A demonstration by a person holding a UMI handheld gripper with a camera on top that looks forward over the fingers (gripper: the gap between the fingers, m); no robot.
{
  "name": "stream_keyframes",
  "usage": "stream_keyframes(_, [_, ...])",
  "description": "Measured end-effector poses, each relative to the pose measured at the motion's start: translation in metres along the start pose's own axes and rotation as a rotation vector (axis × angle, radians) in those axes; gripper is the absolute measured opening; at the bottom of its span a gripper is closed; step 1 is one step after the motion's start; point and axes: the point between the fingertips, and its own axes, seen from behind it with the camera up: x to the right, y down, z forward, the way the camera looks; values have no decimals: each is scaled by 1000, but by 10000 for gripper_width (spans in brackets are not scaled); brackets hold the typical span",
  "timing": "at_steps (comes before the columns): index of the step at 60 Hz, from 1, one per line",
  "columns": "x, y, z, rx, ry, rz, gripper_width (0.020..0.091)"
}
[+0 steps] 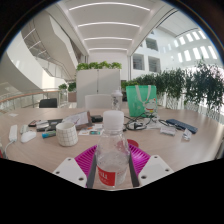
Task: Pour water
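Gripper view | fingers (pixel 112 168) clamped on water bottle (pixel 112 150) | red label (text unreadable)

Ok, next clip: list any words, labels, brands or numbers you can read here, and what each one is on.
No text can be read in this view.
Bottle between the claw fingers: it has a red label, but the print on it is too small and blurred to read.
Green bag beyond the bottle: no lettering can be made out.
White cup and the small items on the table: no legible marks.
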Motion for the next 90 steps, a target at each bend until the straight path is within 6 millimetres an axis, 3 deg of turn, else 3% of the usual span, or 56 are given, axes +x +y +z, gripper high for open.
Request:
stream_keyframes(12, [1,4,8,-40,20,26,360])
stream_keyframes(17, [4,4,11,-121,4,99,339])
stream_keyframes(20, [13,-10,13,-132,19,93,338])
stream_keyframes(25, [35,-63,29,-104,45,-52,336])
stream_keyframes(32, [30,-131,71,-95,62,-408,336])
stream_keyframes(35, [7,-142,95,-82,55,-622,335])
stream_keyframes(40, [-29,-169,117,-60,18,-1057,335])
stream_keyframes(41, [-31,-164,131,-43,14,-1135,336])
stream_keyframes(43, [-46,-164,141,-30,12,-1319,335])
stream_keyframes(48, [-81,-162,152,-22,-20,-1709,334])
stream_keyframes(56, [-99,-155,176,4,0,-2204,338])
stream_keyframes(62, [-112,-145,176,27,-24,-2413,335])
stream_keyframes(73, [-122,-136,182,27,-45,-2482,337])
stream_keyframes(79, [-127,-139,185,30,-59,-2429,318])
stream_keyframes(85, [-129,-172,188,47,-31,-2108,335])
stream_keyframes(89, [-121,-210,187,73,6,-1724,336])
stream_keyframes(90, [-113,-220,177,107,50,-1603,337])
